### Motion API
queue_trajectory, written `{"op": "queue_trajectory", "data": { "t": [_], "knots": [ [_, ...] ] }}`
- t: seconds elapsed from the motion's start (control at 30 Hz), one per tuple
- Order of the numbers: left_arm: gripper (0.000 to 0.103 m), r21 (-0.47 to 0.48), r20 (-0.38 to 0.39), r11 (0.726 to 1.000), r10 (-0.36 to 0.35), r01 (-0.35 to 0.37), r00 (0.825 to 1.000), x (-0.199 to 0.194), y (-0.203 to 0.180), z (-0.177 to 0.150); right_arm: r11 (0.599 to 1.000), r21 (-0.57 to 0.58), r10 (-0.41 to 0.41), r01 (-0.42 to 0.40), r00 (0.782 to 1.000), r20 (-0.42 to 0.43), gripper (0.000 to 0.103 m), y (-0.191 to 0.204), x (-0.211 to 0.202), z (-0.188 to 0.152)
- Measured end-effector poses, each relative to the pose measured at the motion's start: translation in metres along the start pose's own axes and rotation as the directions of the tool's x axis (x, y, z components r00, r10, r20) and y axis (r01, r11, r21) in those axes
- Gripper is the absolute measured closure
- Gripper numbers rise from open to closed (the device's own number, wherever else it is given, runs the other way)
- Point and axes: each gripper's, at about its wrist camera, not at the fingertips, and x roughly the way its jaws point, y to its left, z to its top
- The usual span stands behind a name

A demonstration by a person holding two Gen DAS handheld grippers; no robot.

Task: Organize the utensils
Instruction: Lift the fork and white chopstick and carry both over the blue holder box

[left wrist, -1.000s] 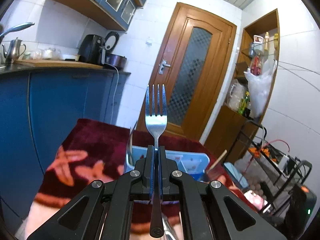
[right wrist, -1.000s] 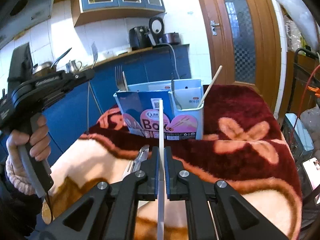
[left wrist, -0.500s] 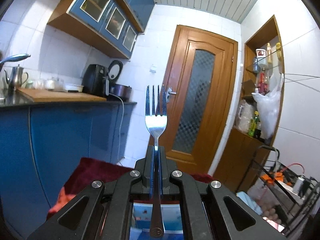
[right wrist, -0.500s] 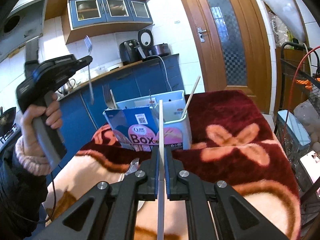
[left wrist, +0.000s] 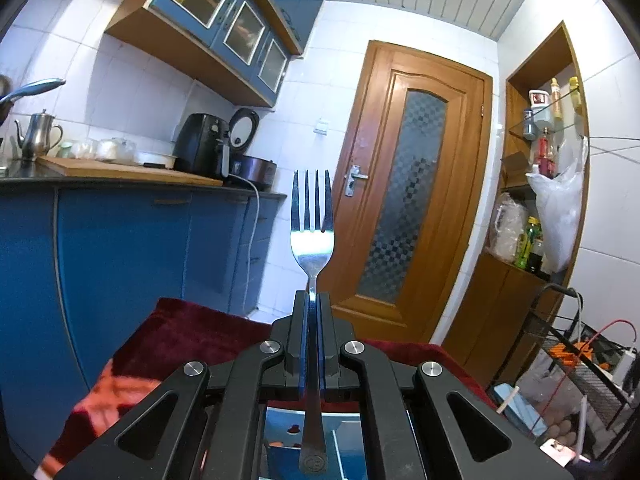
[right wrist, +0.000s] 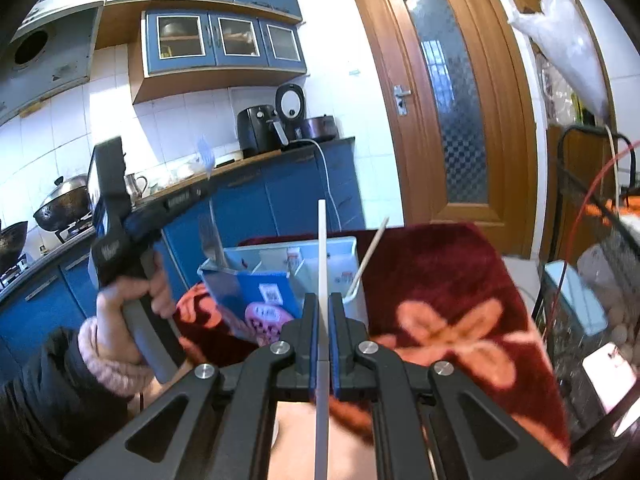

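A steel fork [left wrist: 312, 216] stands tines-up in my left gripper [left wrist: 312, 300], which is shut on its handle. Below it, the blue utensil box [left wrist: 288, 436] shows only partly between the gripper's arms. My right gripper [right wrist: 322, 304] is shut on a thin white chopstick [right wrist: 322, 248] that points up, just in front of the blue and white utensil box [right wrist: 256, 280]. Another fork [right wrist: 210, 240] stands in the box's left part and a pale chopstick [right wrist: 370, 256] leans out of its right corner. A hand holds the left gripper [right wrist: 200, 192] up and left of the box, its fork blurred.
The box sits on a dark red flowered blanket [right wrist: 448, 280] over the table. A blue kitchen counter [left wrist: 120, 240] with a black air fryer [left wrist: 200, 148] runs along the left. A wooden door [left wrist: 408, 208] is behind, and a wire rack [right wrist: 592, 248] with cables is at the right.
The left gripper has tilted up, so the box has dropped to the bottom of its view. The right gripper has risen and come closer to the box. The hand with the left gripper moved nearer the box.
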Motion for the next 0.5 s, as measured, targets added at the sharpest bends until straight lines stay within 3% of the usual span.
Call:
{"op": "queue_trajectory", "data": {
  "t": [0.5],
  "knots": [
    [0.1,0.06,-0.002,0.998,-0.006,0.006,1.0,0.005,-0.003,-0.023,0.999,0.031,-0.018,0.013,0.984,0.179,0.097,-0.006,0.056,0.058]
  ]
}}
